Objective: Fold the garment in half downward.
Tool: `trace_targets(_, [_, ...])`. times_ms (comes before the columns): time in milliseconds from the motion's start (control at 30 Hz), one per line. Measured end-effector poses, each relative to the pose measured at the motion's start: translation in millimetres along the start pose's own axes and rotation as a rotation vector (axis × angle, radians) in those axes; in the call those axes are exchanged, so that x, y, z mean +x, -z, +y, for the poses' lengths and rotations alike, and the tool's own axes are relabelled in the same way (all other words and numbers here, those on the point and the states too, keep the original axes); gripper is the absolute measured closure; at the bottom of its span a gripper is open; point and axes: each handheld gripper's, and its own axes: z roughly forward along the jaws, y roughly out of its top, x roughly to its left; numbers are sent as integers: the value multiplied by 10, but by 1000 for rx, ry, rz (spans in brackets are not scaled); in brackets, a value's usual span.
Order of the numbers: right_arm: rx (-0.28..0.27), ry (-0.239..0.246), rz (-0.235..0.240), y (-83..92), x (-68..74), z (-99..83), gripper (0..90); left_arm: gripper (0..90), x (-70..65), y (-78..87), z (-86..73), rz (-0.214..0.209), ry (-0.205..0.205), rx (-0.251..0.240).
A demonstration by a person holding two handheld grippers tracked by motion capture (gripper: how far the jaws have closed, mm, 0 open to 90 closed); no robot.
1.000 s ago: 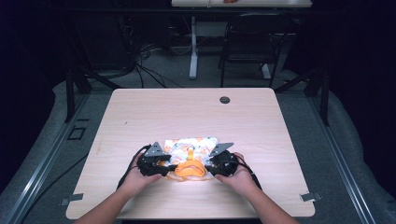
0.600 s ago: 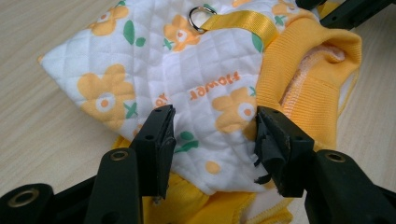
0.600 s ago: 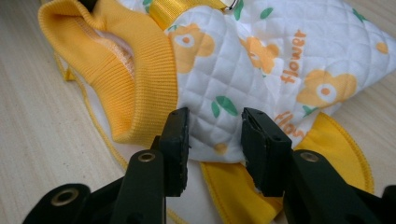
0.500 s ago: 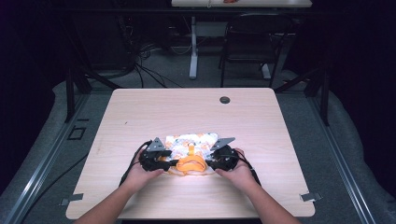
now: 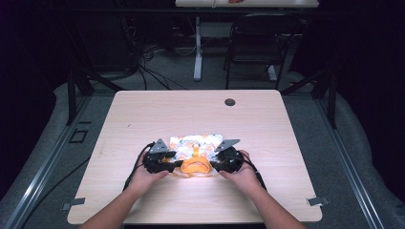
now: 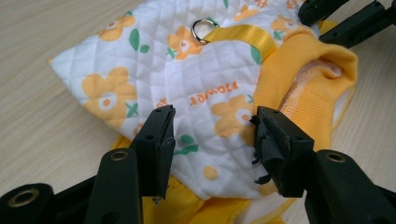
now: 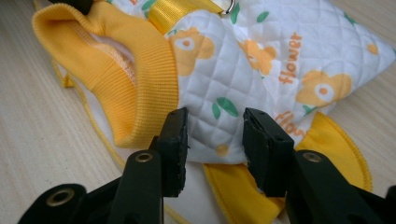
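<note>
Risk first: I have both grippers at the near edge of a small quilted garment [image 5: 196, 145], white with orange flowers and a yellow ribbed collar [image 7: 140, 88], lying flat on the table [image 5: 143, 109] close to my side. My left gripper [image 6: 212, 135] stands spread, its jaws straddling the white quilted edge without pressing it. My right gripper [image 7: 215, 133] is about half spread, with the quilted hem between its jaws; the pads do not look clamped on the cloth, and the jaws have just opened a touch.

If I close from here, I judge the likeliest fault is a shallow bite. Each gripper has only the rim of the hem between its pads, so the padded cloth could slide out as soon as I lift or pull. A second risk is catching more than one layer: yellow lining [image 7: 243, 191] lies under the white quilting by my right gripper, and pinching both would leave the piece bunched rather than opened or folded cleanly. The yellow strap [image 6: 243, 35] and its metal ring [image 6: 203, 29] sit farther up the garment, and could snag a jaw if I push deeper.

Against the high view of a second ago, little differs. My hands sit at the same near edge, the garment keeps its place on the table, and the collar looks slightly more opened toward me.
</note>
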Motion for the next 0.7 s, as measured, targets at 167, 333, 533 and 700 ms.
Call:
trace_targets(167, [-24,-2,21,85,27,37,577,492,-9,91,71,-6,25,0])
trace_targets(333, [-57,6,19,231,75,87,552,498,-68,255,172,-6,22,-20])
trace_targets(533, [-85,16,32,387,144,101,547,498,-127,453,202,1,19,-34])
trace_targets(700, [-110,32,34,523,187,60,572,497,-132,600,149,0,50,-57])
